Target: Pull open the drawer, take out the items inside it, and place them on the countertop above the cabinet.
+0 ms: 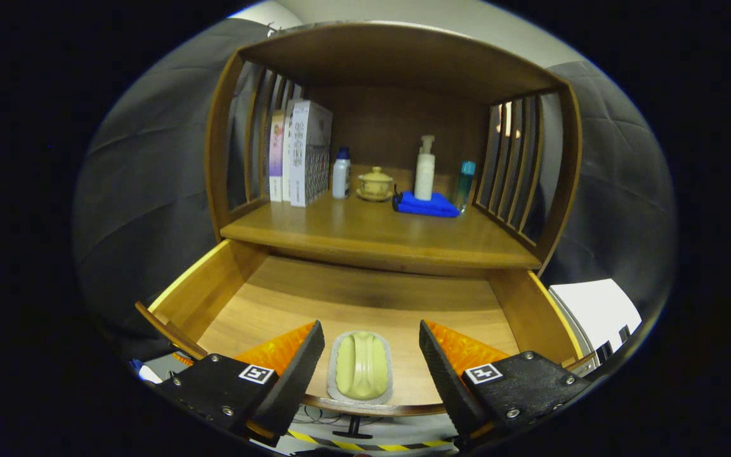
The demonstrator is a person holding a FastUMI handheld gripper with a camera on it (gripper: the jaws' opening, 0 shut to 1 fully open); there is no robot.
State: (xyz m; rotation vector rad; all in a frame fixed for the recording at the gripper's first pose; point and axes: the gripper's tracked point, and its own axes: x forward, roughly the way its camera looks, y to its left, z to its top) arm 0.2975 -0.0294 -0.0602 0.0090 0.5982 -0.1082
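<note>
Two hand-held gripper (372,355) fingers straddle brush (361,366), untouched

We count one drawer (365,304), pulled open, and one item in it: a single green brush on a grey base (361,367), lying between the two fingers (302,368) of the one gripper (372,355), whose jaws stand apart and touch nothing. On the bench (372,235) above we count three boxes (299,152) standing side by side, one small white bottle with a blue cap (341,173), one lidded yellow cup on a saucer (375,184), one white pump bottle (425,169), one slim teal bottle (465,184), and one folded blue cloth (428,205). That makes three bottles in all.
</note>
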